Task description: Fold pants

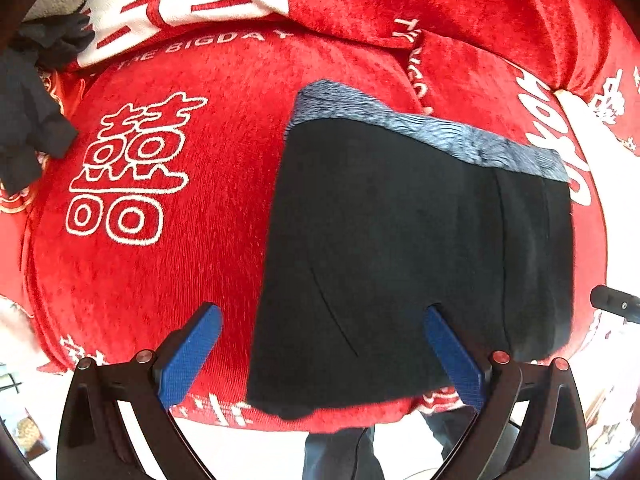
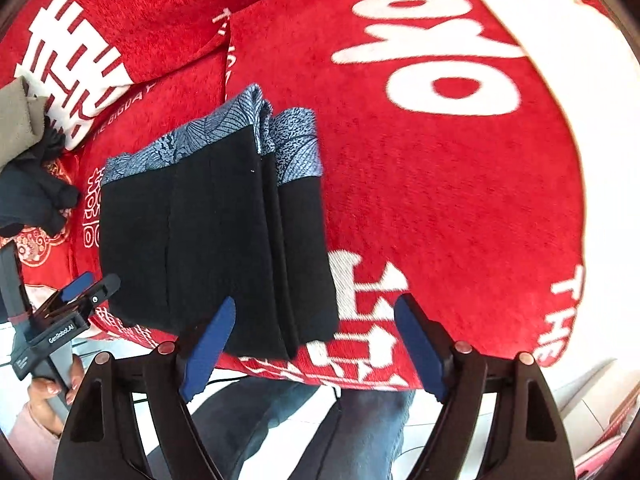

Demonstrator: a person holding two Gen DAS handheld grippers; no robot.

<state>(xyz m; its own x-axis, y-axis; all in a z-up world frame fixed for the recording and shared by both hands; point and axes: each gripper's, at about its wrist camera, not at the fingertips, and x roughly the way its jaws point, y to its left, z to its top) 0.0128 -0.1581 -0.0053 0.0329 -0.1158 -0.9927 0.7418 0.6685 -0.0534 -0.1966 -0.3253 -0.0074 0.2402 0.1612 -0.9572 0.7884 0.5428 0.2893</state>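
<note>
Black pants (image 1: 400, 240) with a grey-blue patterned waistband (image 1: 432, 132) lie folded into a compact stack on a red sofa seat cushion (image 1: 160, 272). In the left wrist view my left gripper (image 1: 324, 340) is open above the stack's near left corner and grips nothing. The right wrist view shows the same pants (image 2: 216, 248), their folded layers visible along the right side. My right gripper (image 2: 314, 340) is open over the near right corner, also holding nothing. A hand (image 2: 52, 392) holds the left gripper (image 2: 90, 286) at the stack's left edge.
Dark garments (image 1: 28, 120) are heaped at the far left, with a beige cloth (image 2: 20, 124) behind them. A red back cushion (image 1: 400, 0) with white lettering rises behind the seat. A person's jeans-clad legs (image 2: 320, 432) stand at the sofa's front edge.
</note>
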